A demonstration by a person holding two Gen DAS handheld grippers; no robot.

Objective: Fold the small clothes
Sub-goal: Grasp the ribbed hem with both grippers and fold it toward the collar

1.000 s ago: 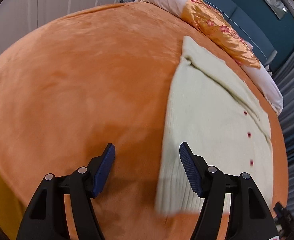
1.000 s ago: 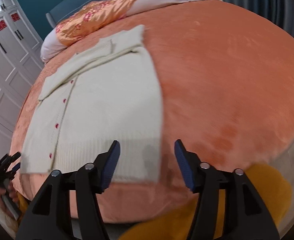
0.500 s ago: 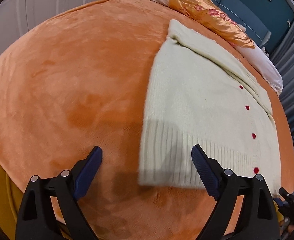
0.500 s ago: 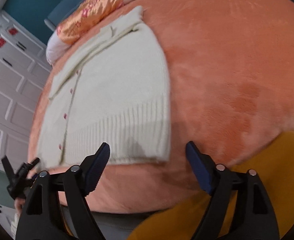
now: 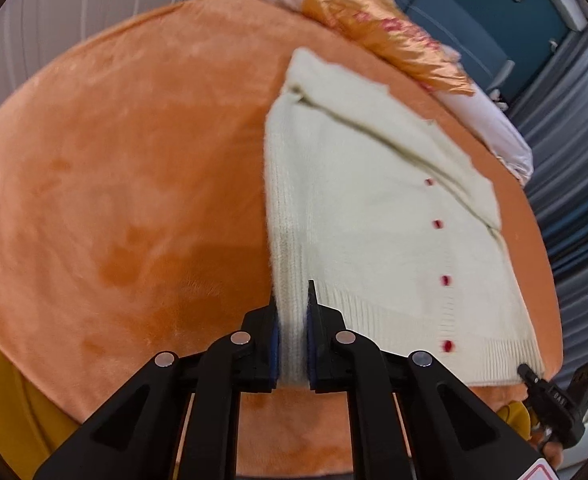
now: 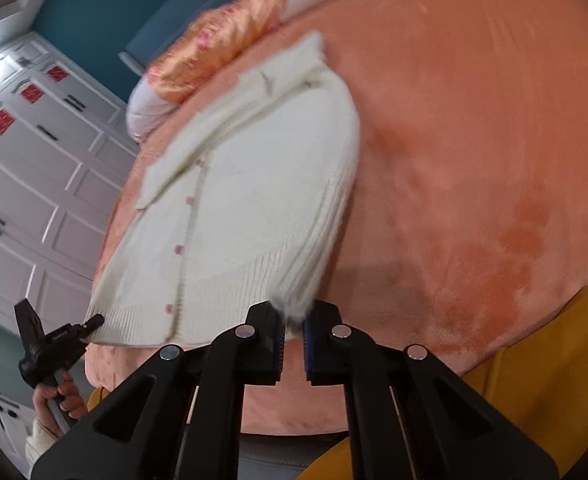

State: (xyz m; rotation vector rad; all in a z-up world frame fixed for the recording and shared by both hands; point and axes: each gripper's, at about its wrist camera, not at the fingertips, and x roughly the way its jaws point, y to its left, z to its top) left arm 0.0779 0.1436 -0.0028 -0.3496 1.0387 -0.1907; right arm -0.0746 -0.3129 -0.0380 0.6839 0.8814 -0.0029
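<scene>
A cream knitted cardigan (image 5: 374, 216) with small red buttons lies flat on an orange plush bed cover (image 5: 114, 180), sleeves folded across its top. My left gripper (image 5: 293, 336) is shut on the cardigan's ribbed hem at its left corner. My right gripper (image 6: 293, 334) is shut on the hem at the cardigan's (image 6: 246, 208) right corner, and the fabric is bunched between its pads. Each gripper also shows at the far hem corner in the other view: the right one in the left wrist view (image 5: 534, 378), the left one in the right wrist view (image 6: 90, 322).
An orange floral pillow (image 5: 378, 36) and a white pillow (image 5: 490, 128) lie at the head of the bed. White cabinets (image 6: 34, 152) stand at the left in the right wrist view, grey curtains (image 5: 574, 152) at the right in the left wrist view. A yellow cloth (image 6: 534, 400) hangs below the bed edge.
Both grippers have moved in to the hem corners and closed on the cardigan. They were open and clear of the fabric half a second ago. The hem corners now rise, bunched.
</scene>
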